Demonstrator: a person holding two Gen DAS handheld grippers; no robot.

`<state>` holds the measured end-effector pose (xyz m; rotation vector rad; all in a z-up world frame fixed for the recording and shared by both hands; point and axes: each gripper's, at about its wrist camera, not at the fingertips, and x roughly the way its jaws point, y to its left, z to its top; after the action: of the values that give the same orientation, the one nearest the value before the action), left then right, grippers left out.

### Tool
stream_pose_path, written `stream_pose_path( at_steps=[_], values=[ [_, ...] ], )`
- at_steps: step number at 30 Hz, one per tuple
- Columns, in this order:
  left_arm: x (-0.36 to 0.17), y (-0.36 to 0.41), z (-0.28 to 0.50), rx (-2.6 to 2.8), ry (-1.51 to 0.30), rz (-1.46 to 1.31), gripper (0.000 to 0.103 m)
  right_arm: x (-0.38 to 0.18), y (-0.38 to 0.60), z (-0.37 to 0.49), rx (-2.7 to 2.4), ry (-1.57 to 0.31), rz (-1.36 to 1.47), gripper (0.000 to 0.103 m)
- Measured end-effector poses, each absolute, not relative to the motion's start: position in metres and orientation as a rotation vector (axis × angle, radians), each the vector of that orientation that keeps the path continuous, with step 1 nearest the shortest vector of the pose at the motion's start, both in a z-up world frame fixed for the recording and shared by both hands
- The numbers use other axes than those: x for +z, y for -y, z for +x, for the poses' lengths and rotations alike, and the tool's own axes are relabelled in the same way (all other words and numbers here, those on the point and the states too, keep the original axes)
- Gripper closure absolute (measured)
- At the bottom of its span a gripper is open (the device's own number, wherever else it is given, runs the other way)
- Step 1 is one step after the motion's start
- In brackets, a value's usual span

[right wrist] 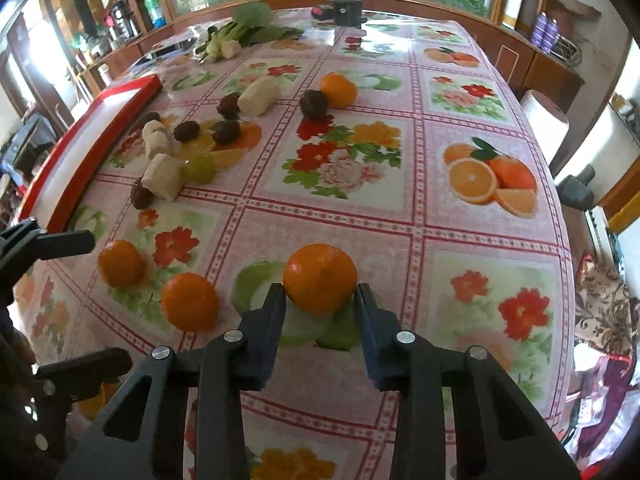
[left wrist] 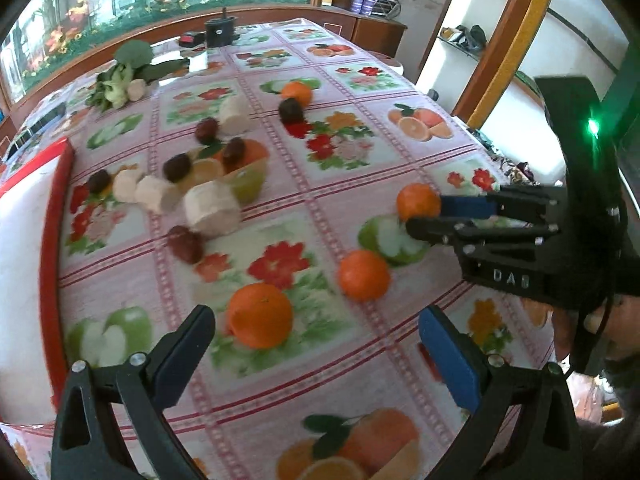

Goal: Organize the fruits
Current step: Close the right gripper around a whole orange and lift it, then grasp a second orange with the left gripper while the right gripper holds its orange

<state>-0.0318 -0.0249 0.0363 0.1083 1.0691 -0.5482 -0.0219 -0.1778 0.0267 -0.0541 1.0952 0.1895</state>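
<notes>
Several oranges lie on a fruit-print tablecloth. My right gripper [right wrist: 320, 294] has its fingertips against both sides of one orange [right wrist: 320, 278] that rests on the table; it also shows in the left wrist view [left wrist: 418, 202]. My left gripper [left wrist: 316, 322] is open and empty, with an orange [left wrist: 259, 316] just ahead between its fingers. A third orange [left wrist: 364, 275] lies between them, a fourth [left wrist: 297, 93] farther back. Dark round fruits [left wrist: 185, 243] and pale cut chunks [left wrist: 212, 208] lie scattered in the middle.
A red-rimmed white tray [left wrist: 56, 196] stands at the left. Leafy greens [left wrist: 120, 76] and a black pot [left wrist: 219, 32] sit at the far end. The table edge falls away at the right [right wrist: 560, 240].
</notes>
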Motion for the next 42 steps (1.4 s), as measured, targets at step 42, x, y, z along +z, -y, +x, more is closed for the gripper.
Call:
stream_pose_path(
  at_steps=[42],
  values=[
    [0.02, 0.09, 0.025, -0.673, -1.095, 0.505, 0.037, 0.023, 0.198, -0.02, 0.29, -1.09, 0.055, 0.068]
  ],
)
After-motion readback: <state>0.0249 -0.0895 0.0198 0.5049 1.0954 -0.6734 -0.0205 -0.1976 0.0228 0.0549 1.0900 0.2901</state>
